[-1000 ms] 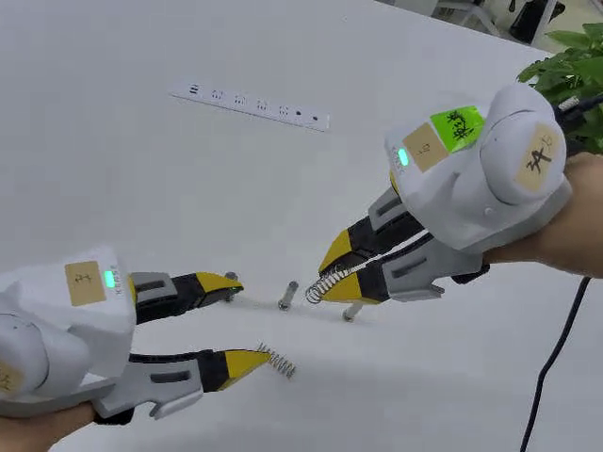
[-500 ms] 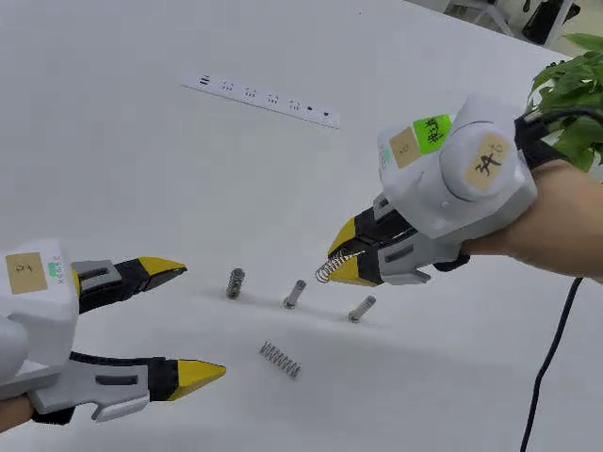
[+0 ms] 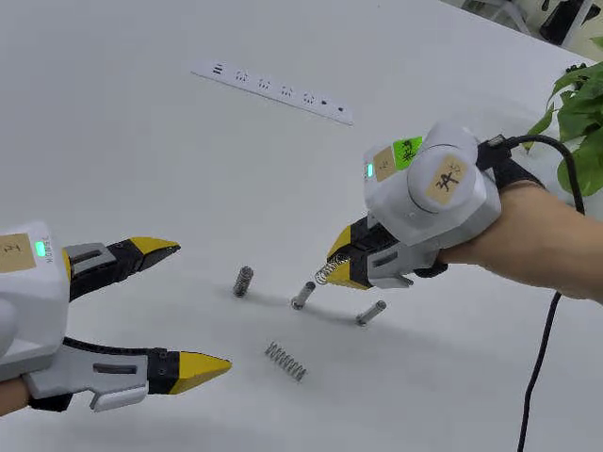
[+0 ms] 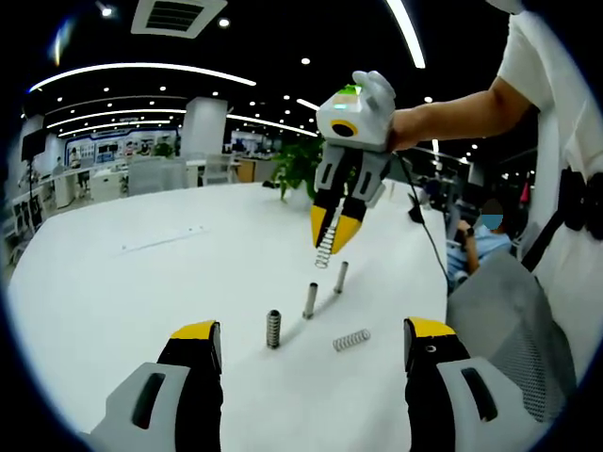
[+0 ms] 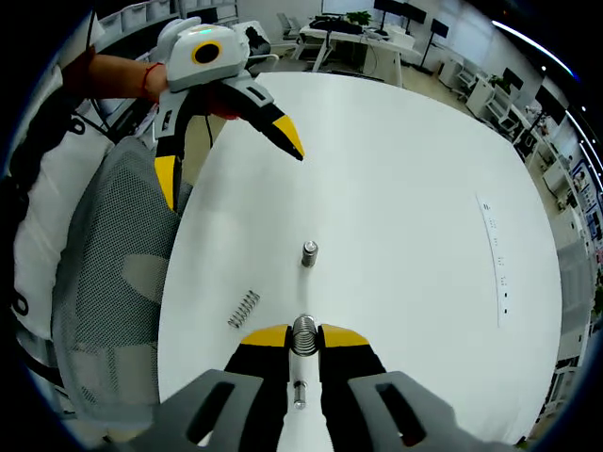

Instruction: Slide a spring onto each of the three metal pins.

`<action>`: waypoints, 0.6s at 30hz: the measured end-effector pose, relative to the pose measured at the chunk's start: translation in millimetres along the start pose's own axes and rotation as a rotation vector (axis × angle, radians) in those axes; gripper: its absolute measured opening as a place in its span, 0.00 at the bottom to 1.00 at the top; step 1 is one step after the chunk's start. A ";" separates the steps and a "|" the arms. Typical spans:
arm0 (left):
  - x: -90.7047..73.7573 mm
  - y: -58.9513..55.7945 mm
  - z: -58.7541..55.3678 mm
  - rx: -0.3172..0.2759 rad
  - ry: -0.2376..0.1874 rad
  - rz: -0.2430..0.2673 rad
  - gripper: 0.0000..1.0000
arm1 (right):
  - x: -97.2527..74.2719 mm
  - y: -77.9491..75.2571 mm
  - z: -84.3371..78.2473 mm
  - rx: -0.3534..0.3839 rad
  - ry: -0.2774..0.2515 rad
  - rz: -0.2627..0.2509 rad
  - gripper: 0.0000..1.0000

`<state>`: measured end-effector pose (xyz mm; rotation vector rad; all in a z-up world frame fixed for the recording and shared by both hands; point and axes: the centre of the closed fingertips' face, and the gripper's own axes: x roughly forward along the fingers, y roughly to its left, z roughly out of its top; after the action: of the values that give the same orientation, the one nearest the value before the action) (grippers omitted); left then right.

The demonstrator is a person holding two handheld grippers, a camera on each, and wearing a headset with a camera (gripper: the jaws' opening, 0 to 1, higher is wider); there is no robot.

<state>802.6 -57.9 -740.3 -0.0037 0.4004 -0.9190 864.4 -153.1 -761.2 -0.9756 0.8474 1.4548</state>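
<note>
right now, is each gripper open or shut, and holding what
Left gripper: open, holding nothing.
Right gripper: shut on a spring.

The left gripper [image 3: 203,303] hovers above the table [image 3: 141,141] toward its near edge. Its yellow-tipped fingers [image 3: 155,249] are spread wide apart with nothing between them and point toward the table's middle. The right gripper [image 3: 335,269] angles down and to the left, its fingers pressed together on a spring [image 5: 303,330] that juts past the tips. The person's bare right forearm [image 3: 537,235] reaches in from the table's right side to the back of that gripper's white body. The two grippers are well apart.
</note>
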 end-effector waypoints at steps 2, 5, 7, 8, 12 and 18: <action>0.2 1.3 1.2 -0.014 -0.010 0.003 0.82 | 1.9 0.3 0.5 0.002 0.003 0.003 0.12; 0.9 1.7 -0.2 -0.016 -0.006 0.004 0.82 | 6.9 -1.3 -2.3 0.003 0.013 0.011 0.12; 1.7 1.3 -2.6 -0.009 0.003 0.004 0.82 | 10.7 -1.3 -3.6 0.001 0.019 0.018 0.12; 1.9 0.7 -2.8 -0.010 0.002 0.002 0.83 | 12.3 -1.6 -4.0 0.000 0.023 0.021 0.12; 2.3 0.6 -3.2 -0.019 -0.003 0.002 0.83 | 14.6 -2.0 -4.3 0.001 0.027 0.024 0.12; 2.8 1.0 -5.7 -0.031 -0.001 0.003 0.84 | 18.9 -2.3 -7.7 0.000 0.037 0.037 0.12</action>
<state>802.9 -58.5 -746.8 -0.0315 0.4139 -0.9103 867.1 -152.3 -781.6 -0.9944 0.8968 1.4725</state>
